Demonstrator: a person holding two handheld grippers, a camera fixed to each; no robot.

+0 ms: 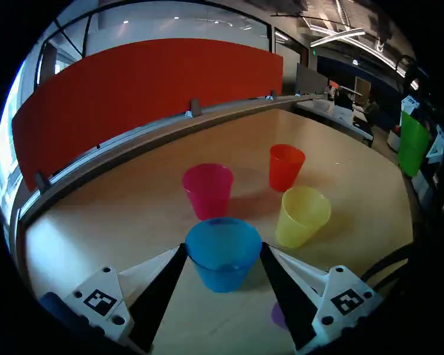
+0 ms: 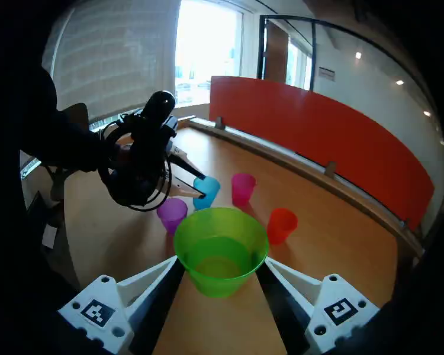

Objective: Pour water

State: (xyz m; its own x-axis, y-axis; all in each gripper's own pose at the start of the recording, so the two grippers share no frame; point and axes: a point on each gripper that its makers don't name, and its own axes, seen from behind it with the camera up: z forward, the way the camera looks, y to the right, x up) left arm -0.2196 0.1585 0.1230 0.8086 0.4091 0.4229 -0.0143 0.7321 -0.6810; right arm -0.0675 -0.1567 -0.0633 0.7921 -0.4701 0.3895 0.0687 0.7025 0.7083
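- Both cups seem gripped: right gripper squeezes the green translucent plastic cup with water; left gripper squeezes the blue plastic cup.
- Next, probably: tilt green slowly above blue.

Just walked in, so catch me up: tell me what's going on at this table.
A person is working two handheld grippers. The left gripper grips a blue cup; the right gripper holds a green cup with water in it. A pink cup, red cup, yellow cup and purple cup stand on the table. No pouring yet.
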